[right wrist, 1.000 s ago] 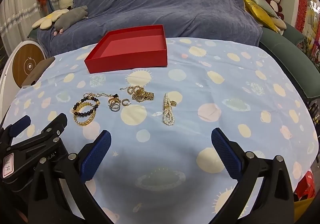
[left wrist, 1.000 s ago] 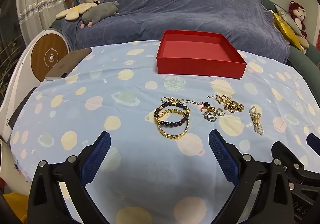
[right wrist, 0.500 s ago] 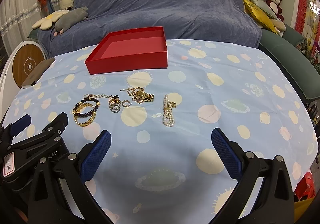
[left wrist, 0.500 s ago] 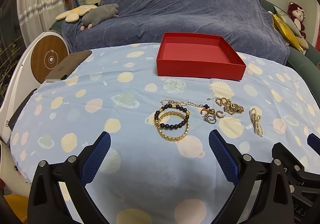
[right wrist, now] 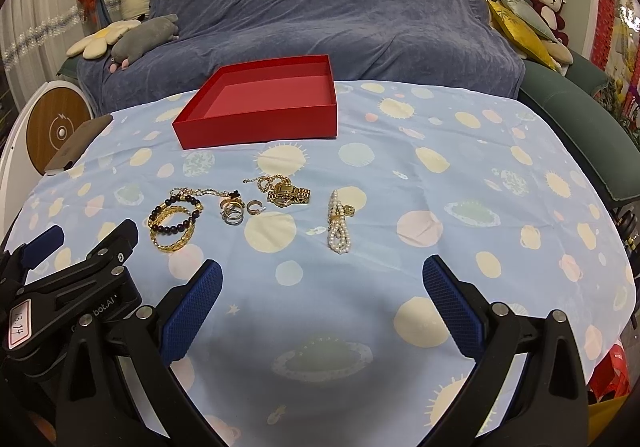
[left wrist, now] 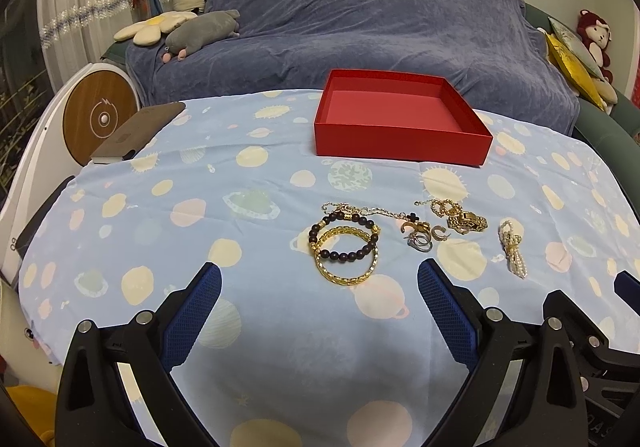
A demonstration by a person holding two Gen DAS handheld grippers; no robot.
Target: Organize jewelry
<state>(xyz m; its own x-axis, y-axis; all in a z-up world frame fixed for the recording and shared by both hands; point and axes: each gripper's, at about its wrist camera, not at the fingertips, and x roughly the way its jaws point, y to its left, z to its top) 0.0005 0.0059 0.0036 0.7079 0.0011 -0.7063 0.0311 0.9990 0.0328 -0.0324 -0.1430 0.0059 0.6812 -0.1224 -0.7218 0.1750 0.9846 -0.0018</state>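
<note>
Currently both tools are held wide open above the near edge of the table, nothing gripped. The left black gripper with blue textured pads (left wrist: 319, 279) is seen low in its own view; the right black gripper with blue textured pads (right wrist: 322, 279) likewise, with the left tool's body visible at 8 o'clock in the right view.

Jewelry is laid in a loose row on the light-blue planet-print tablecloth (left wrist: 248, 343), well apart from all fingertips. Seen from the left gripper:
- gold chain bangle (left wrist: 346, 255) at 12 o'clock, closest to the pads, overlapped by a dark beaded bracelet (left wrist: 344, 239).
- thin gold necklace chain with a black clover charm (left wrist: 384, 212) just behind those.
- small cluster of gold and silver rings and hoop earrings (left wrist: 422, 237) at 1 o'clock.
- gold link watch-style bracelet (left wrist: 466, 222) further toward 1 o'clock.
- white pearl strand with gold clasp (left wrist: 512, 247) at 2 o'clock.

From the right gripper, the pearl strand is placed at 12 o'clock (right wrist: 338, 225), the rest toward 10–11 o'clock. An open shallow red cardboard box (left wrist: 400, 141) is set beyond the jewelry at 12 o'clock, with no jewelry inside; a blue-covered sofa (left wrist: 360, 31) is seen behind the table.
</note>
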